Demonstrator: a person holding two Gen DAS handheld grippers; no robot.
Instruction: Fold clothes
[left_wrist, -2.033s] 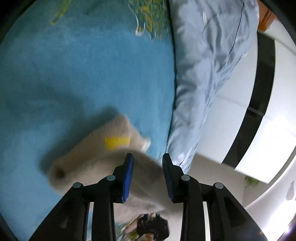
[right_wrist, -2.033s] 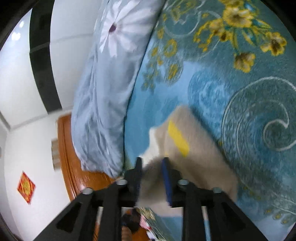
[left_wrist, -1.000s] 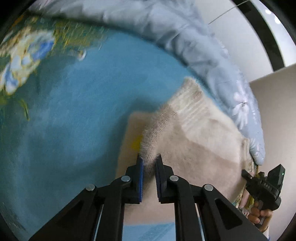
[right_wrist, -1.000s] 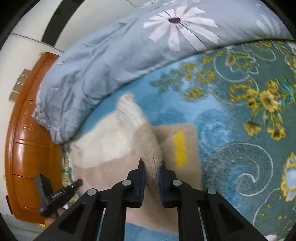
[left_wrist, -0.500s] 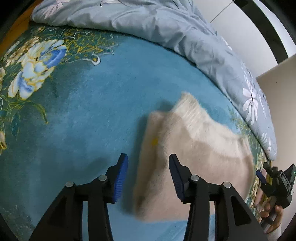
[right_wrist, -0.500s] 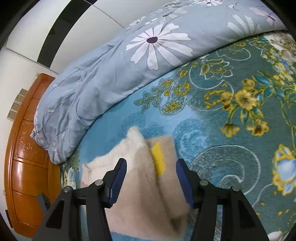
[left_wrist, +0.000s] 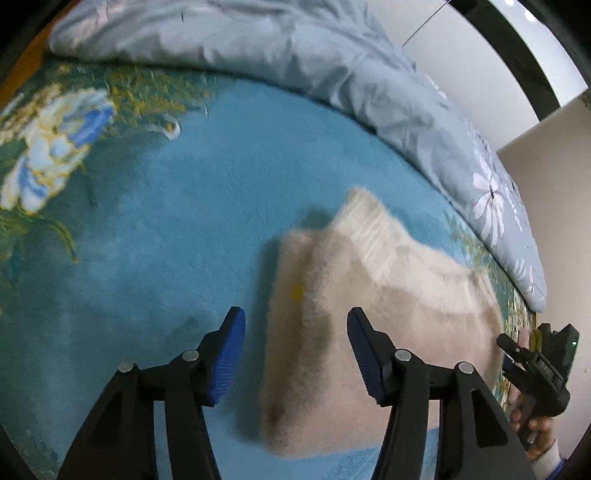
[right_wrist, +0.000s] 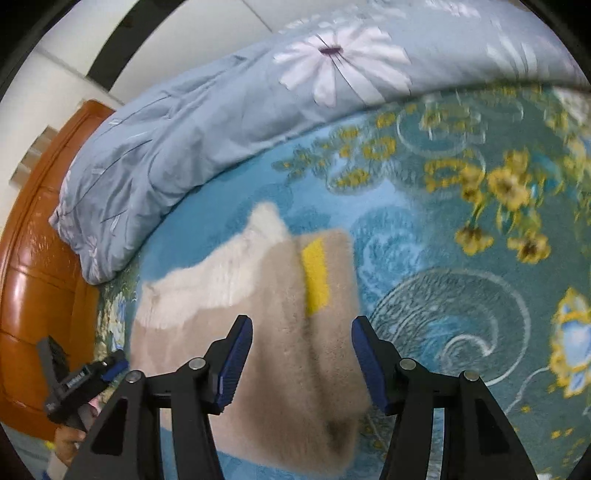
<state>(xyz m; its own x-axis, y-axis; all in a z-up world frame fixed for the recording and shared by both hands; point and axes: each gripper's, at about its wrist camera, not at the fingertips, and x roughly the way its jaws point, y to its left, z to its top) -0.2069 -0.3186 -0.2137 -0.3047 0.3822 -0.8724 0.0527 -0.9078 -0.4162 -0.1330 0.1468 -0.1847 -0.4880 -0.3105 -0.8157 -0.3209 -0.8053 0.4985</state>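
A fuzzy beige sweater (left_wrist: 369, 314) lies folded flat on the blue floral bed cover (left_wrist: 166, 221). It has a paler ribbed part at its far edge and a yellow stripe (right_wrist: 316, 277). My left gripper (left_wrist: 295, 350) is open and empty, just above the sweater's left edge. My right gripper (right_wrist: 301, 363) is open and empty, above the sweater (right_wrist: 277, 332) near its right edge. Each gripper shows at the edge of the other's view: the right one in the left wrist view (left_wrist: 535, 365), the left one in the right wrist view (right_wrist: 74, 380).
A rolled grey-blue duvet with white daisies (left_wrist: 332, 74) lies along the far side of the bed (right_wrist: 221, 99). A wooden headboard (right_wrist: 33, 258) stands at the left in the right wrist view. White wardrobe doors with black strips (left_wrist: 498, 44) are behind.
Both grippers were shut on the sweater's folded edge one second ago. They have since opened, let it go and drawn back. The sweater now lies flat on the cover.
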